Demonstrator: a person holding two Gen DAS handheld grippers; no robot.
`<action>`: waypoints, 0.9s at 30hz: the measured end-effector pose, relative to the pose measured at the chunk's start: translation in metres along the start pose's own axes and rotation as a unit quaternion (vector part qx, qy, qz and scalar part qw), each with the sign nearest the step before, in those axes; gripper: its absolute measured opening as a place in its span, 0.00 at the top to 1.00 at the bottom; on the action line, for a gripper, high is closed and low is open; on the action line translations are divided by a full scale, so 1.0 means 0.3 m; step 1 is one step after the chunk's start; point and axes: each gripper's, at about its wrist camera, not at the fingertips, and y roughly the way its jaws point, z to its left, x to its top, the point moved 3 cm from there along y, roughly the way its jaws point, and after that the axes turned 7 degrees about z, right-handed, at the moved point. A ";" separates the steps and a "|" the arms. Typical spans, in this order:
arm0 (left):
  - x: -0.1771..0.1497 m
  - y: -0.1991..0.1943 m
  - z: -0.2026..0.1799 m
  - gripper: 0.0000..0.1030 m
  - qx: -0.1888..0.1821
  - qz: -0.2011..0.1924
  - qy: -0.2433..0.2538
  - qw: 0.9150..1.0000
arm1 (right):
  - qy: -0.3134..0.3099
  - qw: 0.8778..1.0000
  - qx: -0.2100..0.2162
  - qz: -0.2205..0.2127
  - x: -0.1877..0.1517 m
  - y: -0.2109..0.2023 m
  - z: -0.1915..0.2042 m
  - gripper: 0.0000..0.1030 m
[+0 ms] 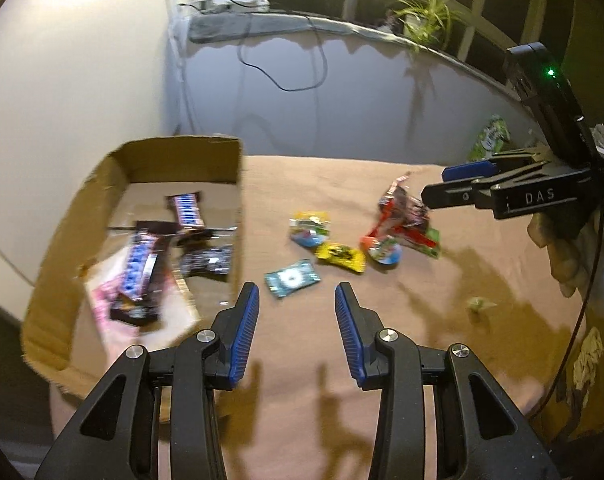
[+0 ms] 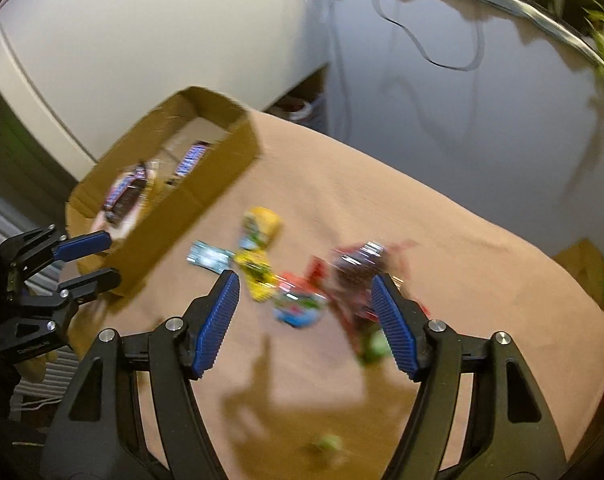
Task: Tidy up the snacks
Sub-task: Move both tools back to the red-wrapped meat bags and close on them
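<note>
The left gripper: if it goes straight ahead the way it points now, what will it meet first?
Probably the teal packet. It lies on the cloth just ahead of the open left gripper, slightly left of centre. Depth is unclear; the gripper might pass above it.

Tan-clothed table (image 1: 381, 380), cardboard box (image 1: 62, 292) at left, loose snack packets (image 1: 333, 240) mid-surface

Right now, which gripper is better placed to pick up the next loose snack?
Right. The right gripper hangs open directly over the red packet pile; the left gripper, also open, sits nearer the cardboard box.
</note>
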 end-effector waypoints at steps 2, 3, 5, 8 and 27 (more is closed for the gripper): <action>0.009 0.028 -0.030 0.63 -0.006 0.006 0.004 1.000 | 0.010 1.000 -0.010 0.001 -0.024 -0.003 -0.052 0.31; 0.015 0.039 -0.044 0.63 -0.008 0.008 0.005 1.000 | 0.014 1.000 -0.015 0.002 -0.034 -0.004 -0.072 0.31; 0.031 0.062 -0.071 0.63 -0.012 0.010 0.008 1.000 | 0.017 1.000 -0.026 0.004 -0.053 0.000 -0.111 0.31; 0.052 0.089 -0.104 0.63 -0.018 0.011 0.009 1.000 | 0.019 0.999 -0.034 0.009 -0.077 0.016 -0.160 0.31; 0.263 0.303 -0.243 0.55 -0.078 0.039 0.022 0.996 | -0.061 0.998 0.007 0.012 -0.086 0.155 -0.139 0.31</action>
